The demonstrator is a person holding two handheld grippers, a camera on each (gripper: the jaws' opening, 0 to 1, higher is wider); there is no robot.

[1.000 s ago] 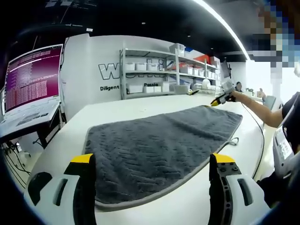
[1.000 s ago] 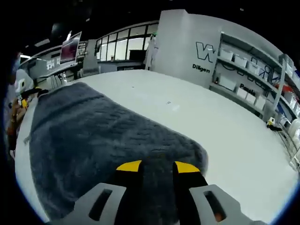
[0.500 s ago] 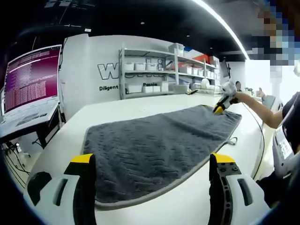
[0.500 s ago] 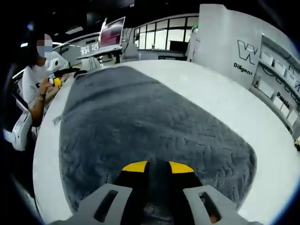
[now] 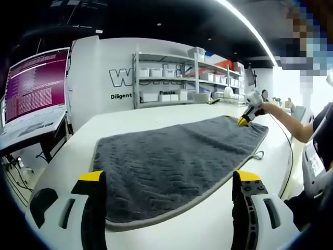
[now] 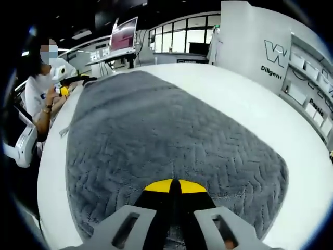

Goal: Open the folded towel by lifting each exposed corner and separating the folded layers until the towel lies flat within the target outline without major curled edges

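Observation:
A grey herringbone towel (image 5: 171, 156) lies spread on the white table (image 5: 135, 120), its hanging loop (image 5: 258, 154) sticking out on the right edge. My left gripper (image 5: 169, 179) is open and wide, one jaw on either side of the towel's near end. The right gripper (image 5: 243, 121) touches the towel's far corner, held by a person's hand. In the right gripper view the towel (image 6: 156, 135) stretches away from my right gripper (image 6: 174, 185), whose yellow tips meet over the fabric at this end. The left gripper (image 6: 62, 89) shows at the far end.
A monitor with a purple screen (image 5: 34, 86) stands on a side desk at the left. Shelves with white boxes (image 5: 182, 78) line the lettered back wall. A person (image 6: 36, 99) sits at the table's edge, arm (image 5: 291, 122) reaching over it. Bare table (image 6: 270, 130) flanks the towel.
My right gripper's jaws have come together from a small gap to shut, low over the towel's end. The left gripper has stayed still and open.

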